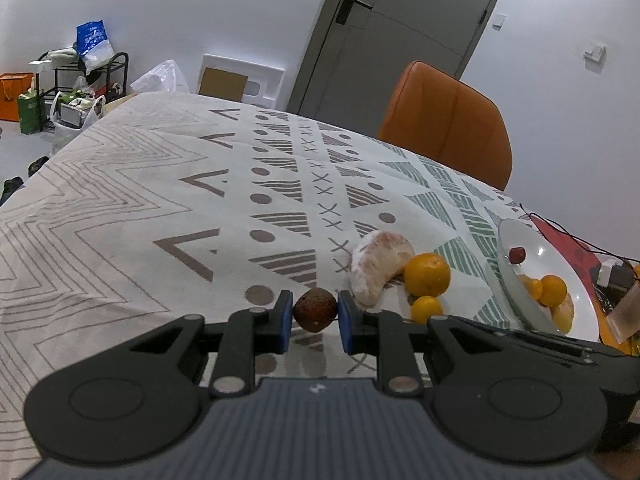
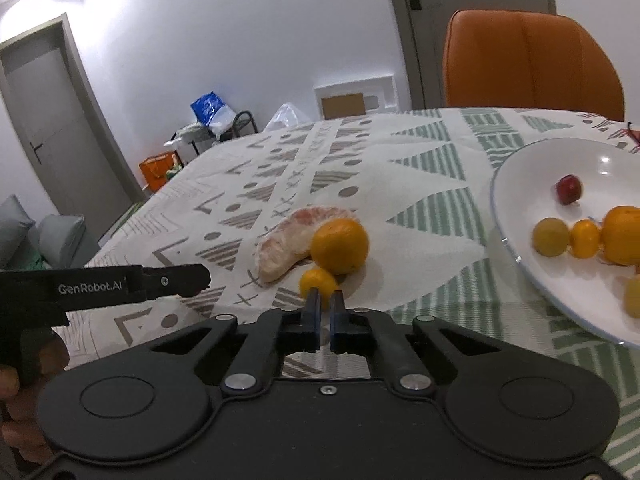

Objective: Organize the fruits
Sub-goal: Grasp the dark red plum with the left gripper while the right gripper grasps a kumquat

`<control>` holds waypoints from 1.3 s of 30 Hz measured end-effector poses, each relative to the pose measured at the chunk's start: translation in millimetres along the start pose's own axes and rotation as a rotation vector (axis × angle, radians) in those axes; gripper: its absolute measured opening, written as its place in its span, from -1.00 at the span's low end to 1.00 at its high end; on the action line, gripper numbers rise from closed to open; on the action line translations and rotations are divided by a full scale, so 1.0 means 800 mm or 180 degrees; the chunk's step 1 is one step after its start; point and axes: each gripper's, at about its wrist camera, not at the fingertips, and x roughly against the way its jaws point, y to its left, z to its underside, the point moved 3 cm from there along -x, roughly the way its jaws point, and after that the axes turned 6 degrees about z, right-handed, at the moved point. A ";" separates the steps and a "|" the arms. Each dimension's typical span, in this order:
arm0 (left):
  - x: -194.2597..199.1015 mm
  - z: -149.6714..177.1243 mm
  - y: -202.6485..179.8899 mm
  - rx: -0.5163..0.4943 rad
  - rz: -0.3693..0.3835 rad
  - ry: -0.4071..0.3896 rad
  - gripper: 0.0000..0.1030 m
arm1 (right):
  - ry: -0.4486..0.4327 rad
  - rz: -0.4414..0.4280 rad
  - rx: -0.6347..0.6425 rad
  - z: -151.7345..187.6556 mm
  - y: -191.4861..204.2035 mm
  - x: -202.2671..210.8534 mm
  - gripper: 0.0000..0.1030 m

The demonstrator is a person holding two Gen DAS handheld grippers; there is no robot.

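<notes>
- Fingers of the left gripper [image 1: 314, 316], black with blue pads, are clamped on a small dark brown fruit [image 1: 315, 309] at lower centre of the left wrist view; its skin looks rough and wrinkled, and a pad presses each side.
- Fingers of the right gripper [image 2: 325, 308] stand narrow with only a slim gap and nothing between them, at lower centre of the right wrist view.
- Just beyond the right fingertips lies a small orange [image 2: 318, 283], smooth and round; its lower edge is hidden behind the left pad, so contact cannot be told.
- Touching it from behind is a large orange [image 2: 340, 245], and against that rests a peeled pomelo segment [image 2: 286, 240], crescent-shaped, pale pink with white pith.
- All three lie on the bench cloth [image 2: 420, 216], a matte fabric printed with grey and green triangles, dots and crosses.
- At the right edge sits a glossy white plate [image 2: 520, 168] holding a small red fruit [image 2: 569, 189] apart from a row of yellow and orange round fruits [image 2: 584, 238].
</notes>
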 end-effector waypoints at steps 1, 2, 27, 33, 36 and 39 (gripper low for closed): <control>0.000 0.000 -0.003 -0.0011 0.0013 -0.0003 -0.57 | -0.0017 0.0005 -0.0005 -0.001 -0.002 0.003 -0.99; 0.000 0.000 -0.005 -0.0017 0.0022 -0.0004 -0.57 | -0.0039 0.0016 -0.0010 -0.002 -0.004 0.006 -1.00; 0.004 -0.003 -0.002 -0.0003 -0.0040 -0.0035 -0.57 | -0.0053 -0.0142 -0.0053 -0.004 0.002 -0.006 0.03; 0.000 -0.003 0.004 0.0004 -0.0072 -0.0010 -0.57 | 0.0016 -0.0103 0.0109 0.001 0.012 -0.025 -0.59; -0.003 -0.005 -0.002 -0.0018 -0.0077 -0.0010 -0.57 | 0.0007 -0.0189 0.0041 0.001 0.007 -0.020 -0.59; -0.006 -0.008 -0.012 -0.0037 -0.0068 -0.0030 -0.57 | -0.0061 -0.0171 0.0003 -0.003 -0.002 -0.007 -0.59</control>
